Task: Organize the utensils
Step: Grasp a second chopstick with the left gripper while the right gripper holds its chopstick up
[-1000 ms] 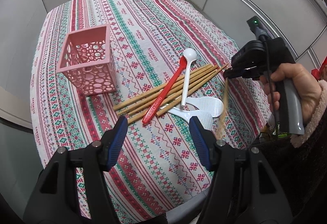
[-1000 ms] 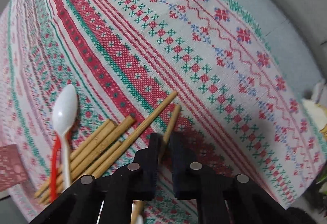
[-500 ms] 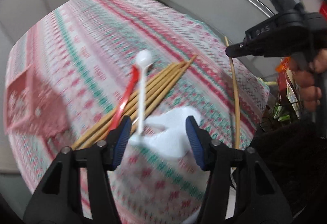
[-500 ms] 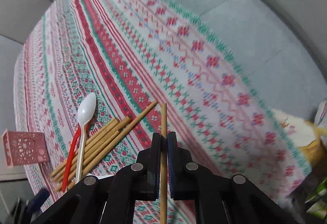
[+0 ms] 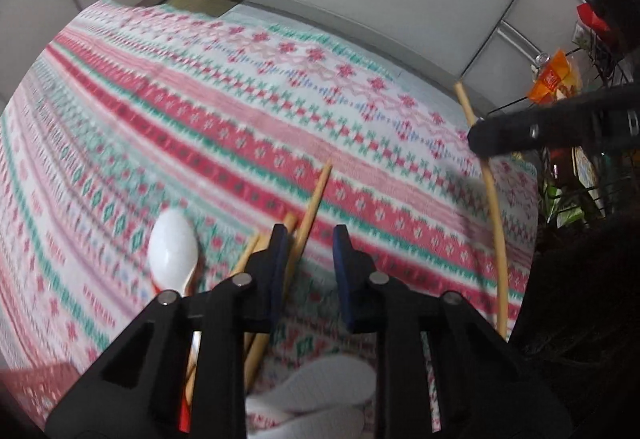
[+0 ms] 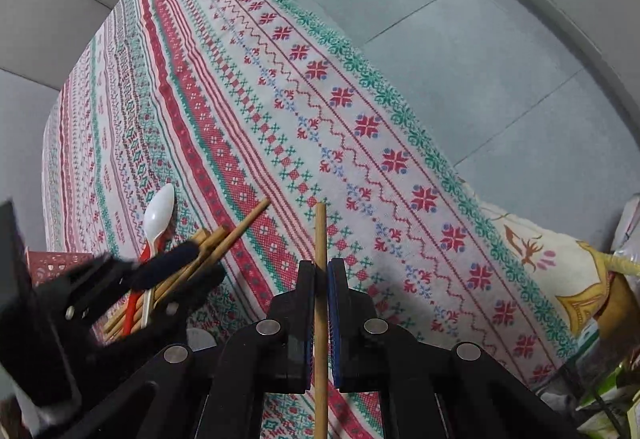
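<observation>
So the right tongs (image 6: 321, 271) are clamped tight on a single bamboo chopstick (image 6: 320, 239), holding it up off the counter (image 6: 360, 87) with its tip poking out past the pads. From the left camera that same stick (image 5: 494, 207) runs down the right side under the black tong arm. The left tongs (image 5: 310, 239) are spread apart with nothing between them, hovering low over the pile of chopsticks (image 5: 312, 199) lying on the patterned tablecloth (image 5: 200, 99). A white spoon (image 5: 173, 251) sits just left of the pile, beside a red utensil (image 6: 134, 303). The pink basket (image 6: 52, 267) is at the far left edge, I think; it's mostly hidden.
</observation>
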The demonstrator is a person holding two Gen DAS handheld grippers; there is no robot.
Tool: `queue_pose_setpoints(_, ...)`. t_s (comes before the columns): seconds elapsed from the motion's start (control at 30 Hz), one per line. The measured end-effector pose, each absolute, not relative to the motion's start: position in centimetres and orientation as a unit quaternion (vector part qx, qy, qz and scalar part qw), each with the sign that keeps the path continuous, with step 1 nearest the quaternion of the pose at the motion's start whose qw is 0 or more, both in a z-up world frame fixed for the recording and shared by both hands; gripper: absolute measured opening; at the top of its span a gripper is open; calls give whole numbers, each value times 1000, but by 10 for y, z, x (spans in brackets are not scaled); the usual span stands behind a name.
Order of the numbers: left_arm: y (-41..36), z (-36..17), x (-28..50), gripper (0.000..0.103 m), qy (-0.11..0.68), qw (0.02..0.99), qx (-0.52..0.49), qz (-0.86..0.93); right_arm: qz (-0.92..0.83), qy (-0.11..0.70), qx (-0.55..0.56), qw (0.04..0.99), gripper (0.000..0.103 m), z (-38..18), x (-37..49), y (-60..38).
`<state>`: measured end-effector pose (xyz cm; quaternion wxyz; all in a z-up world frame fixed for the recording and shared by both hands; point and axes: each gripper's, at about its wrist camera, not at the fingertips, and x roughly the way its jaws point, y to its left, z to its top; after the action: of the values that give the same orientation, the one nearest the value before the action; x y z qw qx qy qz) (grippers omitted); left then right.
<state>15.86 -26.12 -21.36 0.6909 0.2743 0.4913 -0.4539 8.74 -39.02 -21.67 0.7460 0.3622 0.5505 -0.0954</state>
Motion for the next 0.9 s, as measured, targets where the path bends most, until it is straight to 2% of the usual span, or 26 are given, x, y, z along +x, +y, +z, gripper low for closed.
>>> queue_pose_setpoints(0.23, -293, -230, 157, 24, 494, 675, 351, -421, -90, 555, 365, 742, 4, -220, 86, -396)
queue_pose_setpoints(0.37, -296, -232, 163, 23, 516, 666, 342, -415, -88, 554, 370, 741, 4, -220, 85, -398)
queue_pose_setpoints(0.6, -297, -235, 168, 13, 529, 682, 316, -394, -87, 549, 373, 743, 4, -215, 84, -398)
queue_pose_setpoints(0.67, -289, -230, 164, 7, 528, 691, 301, -393, -84, 547, 369, 747, 4, -212, 85, -396)
queue_pose_setpoints(0.9, -271, -203, 171, 5, 509, 724, 278, -373, -73, 529, 372, 759, 4, -196, 86, -393)
